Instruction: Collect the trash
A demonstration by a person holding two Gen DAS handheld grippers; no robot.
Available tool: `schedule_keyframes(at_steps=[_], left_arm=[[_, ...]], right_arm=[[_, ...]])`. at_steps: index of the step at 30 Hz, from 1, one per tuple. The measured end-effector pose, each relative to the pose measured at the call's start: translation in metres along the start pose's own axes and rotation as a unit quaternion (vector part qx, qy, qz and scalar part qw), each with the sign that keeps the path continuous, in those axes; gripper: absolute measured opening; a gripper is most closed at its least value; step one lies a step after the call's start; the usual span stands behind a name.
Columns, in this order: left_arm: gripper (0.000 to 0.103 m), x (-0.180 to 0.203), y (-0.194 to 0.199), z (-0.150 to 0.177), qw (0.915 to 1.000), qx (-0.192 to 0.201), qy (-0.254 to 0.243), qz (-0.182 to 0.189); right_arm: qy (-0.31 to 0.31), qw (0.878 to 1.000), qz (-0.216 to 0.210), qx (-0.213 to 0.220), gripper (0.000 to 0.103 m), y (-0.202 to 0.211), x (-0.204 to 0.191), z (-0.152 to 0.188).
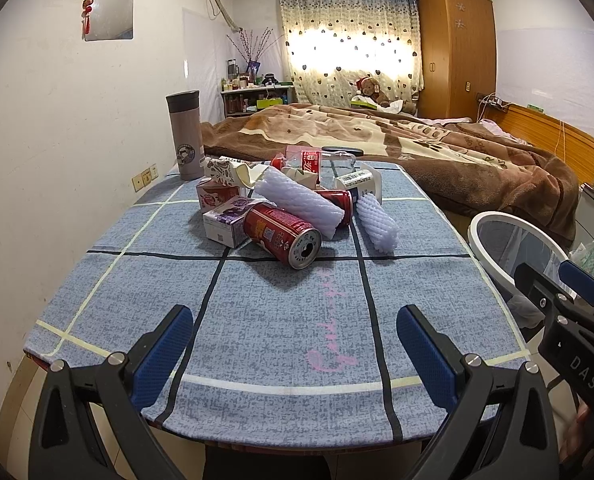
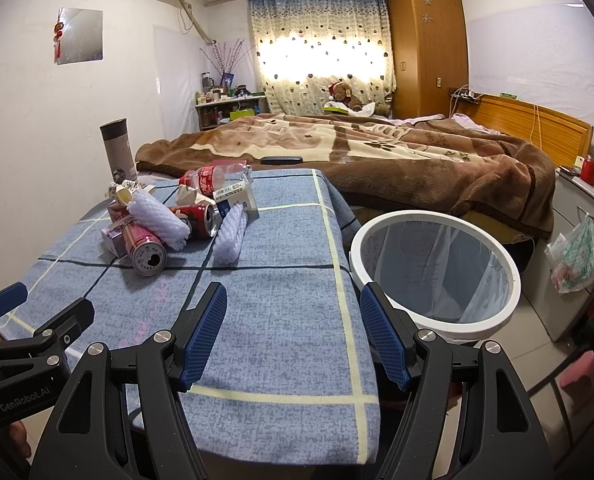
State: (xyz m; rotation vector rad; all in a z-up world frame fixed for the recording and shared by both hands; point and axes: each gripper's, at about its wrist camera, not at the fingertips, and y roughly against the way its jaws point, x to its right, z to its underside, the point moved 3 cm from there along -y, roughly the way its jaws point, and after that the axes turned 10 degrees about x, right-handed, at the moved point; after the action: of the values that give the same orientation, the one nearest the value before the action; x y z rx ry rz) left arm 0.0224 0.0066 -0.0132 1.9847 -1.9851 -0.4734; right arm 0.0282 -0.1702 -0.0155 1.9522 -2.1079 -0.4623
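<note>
A heap of trash lies mid-table on the blue checked cloth (image 1: 273, 320). It holds a red can (image 1: 283, 236) on its side, two white foam nets (image 1: 297, 202) (image 1: 377, 220), a purple carton (image 1: 225, 220), a second red can (image 1: 339, 200), a cola bottle (image 1: 317, 162) and a labelled cup (image 1: 357, 184). My left gripper (image 1: 297, 344) hangs open above the table's near edge, well short of the heap. My right gripper (image 2: 295, 320) is open too, over the table's right front corner, beside the white-rimmed bin (image 2: 437, 216). Both hold nothing.
A grey thermos (image 1: 185, 136) stands at the table's far left by the wall. A bed with a brown blanket (image 2: 377, 152) lies behind the table. The bin stands on the floor between table, bed and a white cabinet (image 2: 577, 240) with a plastic bag (image 2: 575, 256) hanging on it.
</note>
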Motion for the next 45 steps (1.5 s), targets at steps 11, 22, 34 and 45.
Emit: schedule_keyframes(at_steps=[11, 22, 34, 45], left_arm=[[0.103, 0.000, 0.001, 0.000, 1.0000, 0.001, 0.001, -0.001], [0.103, -0.001, 0.001, 0.000, 1.0000, 0.000, 0.001, -0.002], [0.103, -0.027, -0.027, 0.004, 0.9991, -0.034, 0.023, 0.012], [0.102, -0.065, -0.080, -0.016, 0.9957, -0.061, 0.067, 0.017]], right_arm=[[0.000, 1.000, 0.001, 0.000, 0.071, 0.000, 0.000, 0.000], [-0.001, 1.000, 0.001, -0.001, 0.071, 0.000, 0.001, 0.000], [0.000, 1.000, -0.012, -0.013, 0.071, -0.024, -0.003, -0.002], [-0.004, 0.998, -0.049, -0.043, 0.071, -0.084, -0.024, -0.016]])
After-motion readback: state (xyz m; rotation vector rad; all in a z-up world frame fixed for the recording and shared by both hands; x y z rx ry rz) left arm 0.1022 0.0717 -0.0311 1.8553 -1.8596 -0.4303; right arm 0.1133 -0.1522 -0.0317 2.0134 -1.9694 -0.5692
